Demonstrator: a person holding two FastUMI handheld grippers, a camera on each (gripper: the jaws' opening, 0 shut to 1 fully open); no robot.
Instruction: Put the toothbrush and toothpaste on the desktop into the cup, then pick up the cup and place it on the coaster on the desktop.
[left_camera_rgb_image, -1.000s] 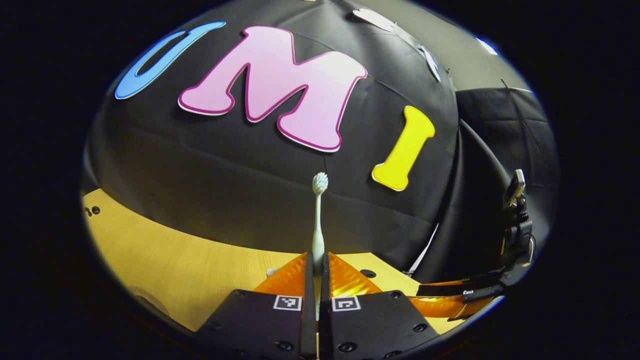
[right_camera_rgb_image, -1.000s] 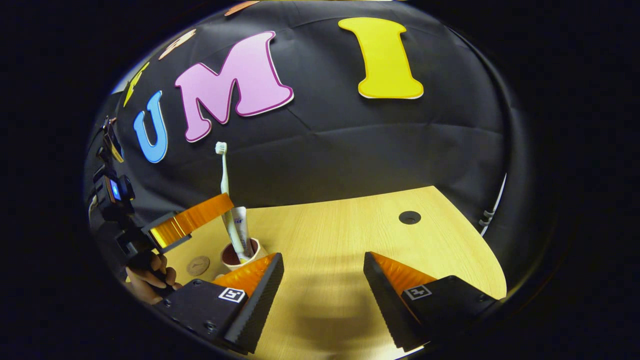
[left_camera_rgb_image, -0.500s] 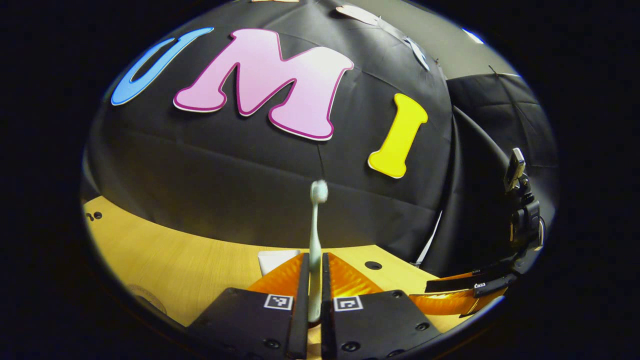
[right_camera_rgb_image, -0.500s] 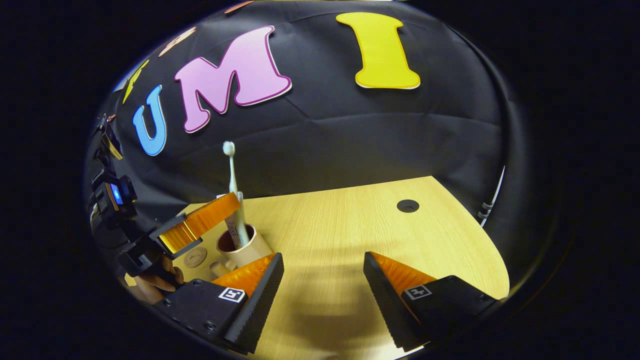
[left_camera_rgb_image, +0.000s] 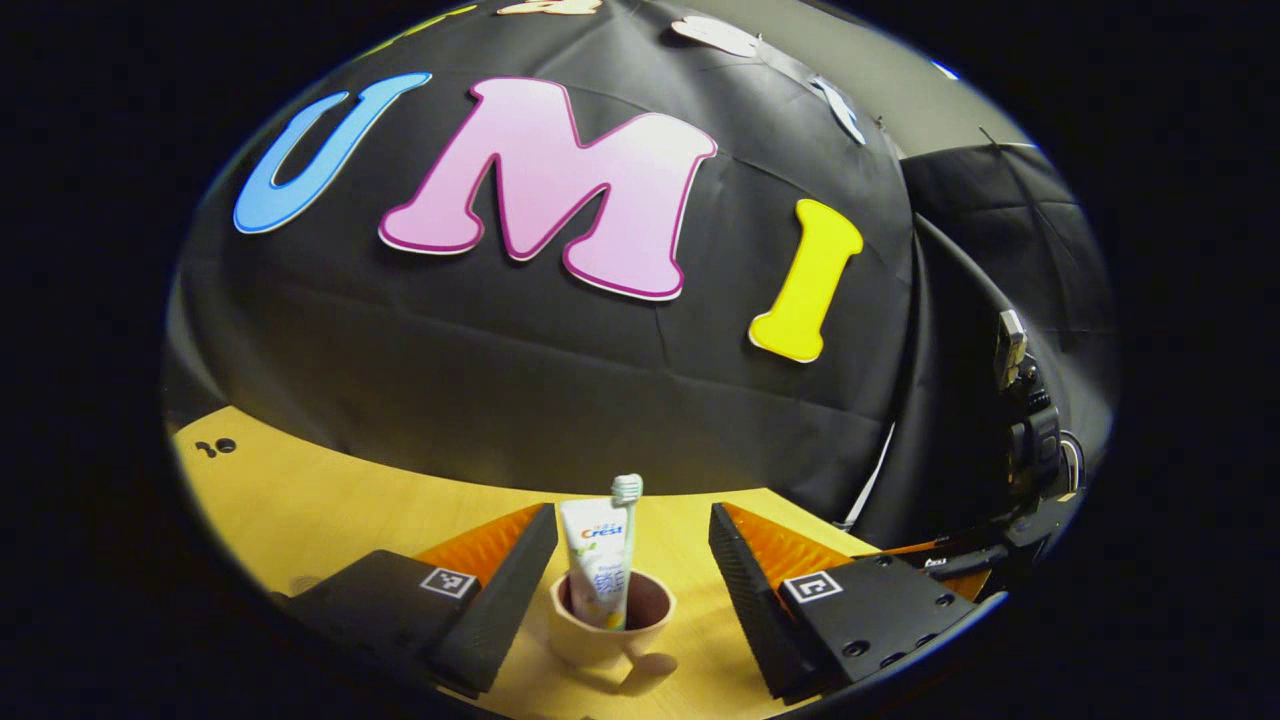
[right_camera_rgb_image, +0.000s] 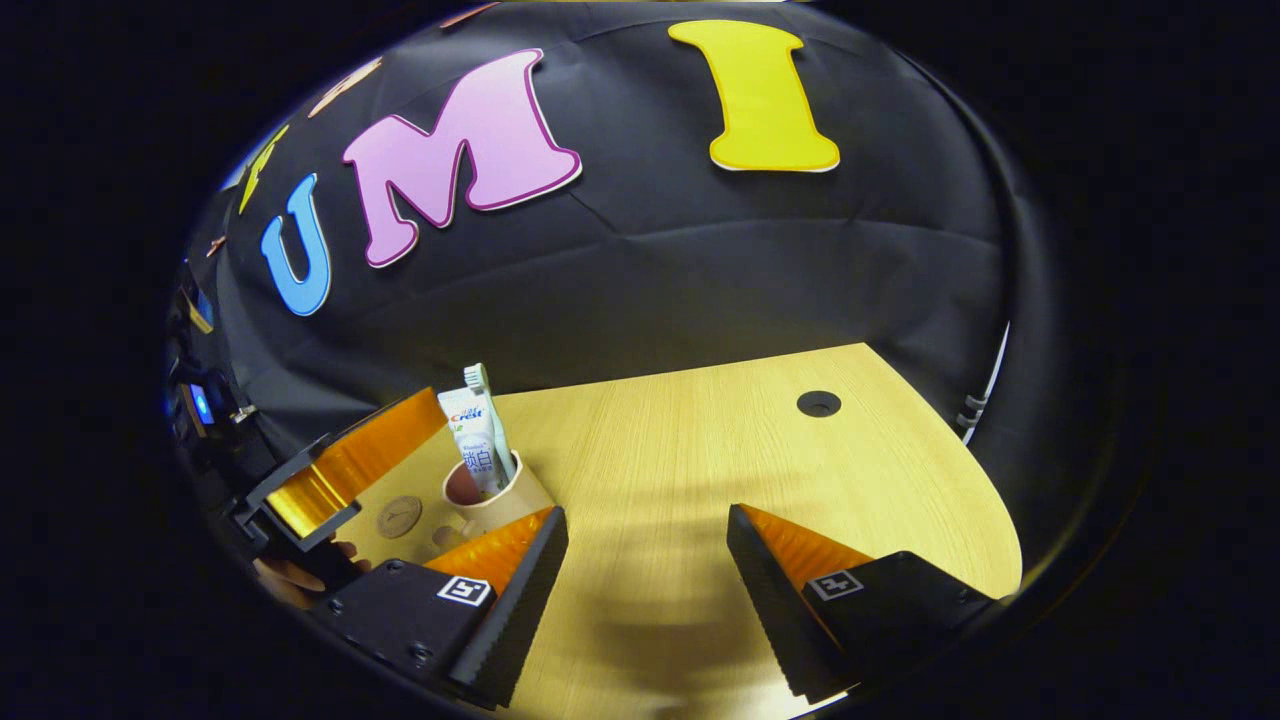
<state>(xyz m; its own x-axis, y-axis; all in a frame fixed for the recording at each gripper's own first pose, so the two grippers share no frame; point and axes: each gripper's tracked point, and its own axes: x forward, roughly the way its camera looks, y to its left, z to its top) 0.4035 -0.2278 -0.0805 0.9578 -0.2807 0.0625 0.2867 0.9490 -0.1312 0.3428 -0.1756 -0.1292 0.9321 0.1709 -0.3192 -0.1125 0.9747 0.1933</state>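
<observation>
Both jaws of my left gripper (left_camera_rgb_image: 632, 590) stand wide open and hold nothing; the cup (left_camera_rgb_image: 608, 630) sits between them on the tabletop (left_camera_rgb_image: 330, 515), touching neither. My right gripper (right_camera_rgb_image: 645, 590) has its jaws wide open too, over bare wood, well apart from the cup. Inside the cup, the toothpaste (left_camera_rgb_image: 597, 565) stands upright with the toothbrush (left_camera_rgb_image: 626, 540) just beside it, bristles up. The coaster (right_camera_rgb_image: 398, 516) lies near the cup, on its left in the right gripper view. I judge the filling is done and the cup is next. I should lower, close evenly on the cup's wall below the rim, keep it upright, and lift slowly so nothing tips out.
</observation>
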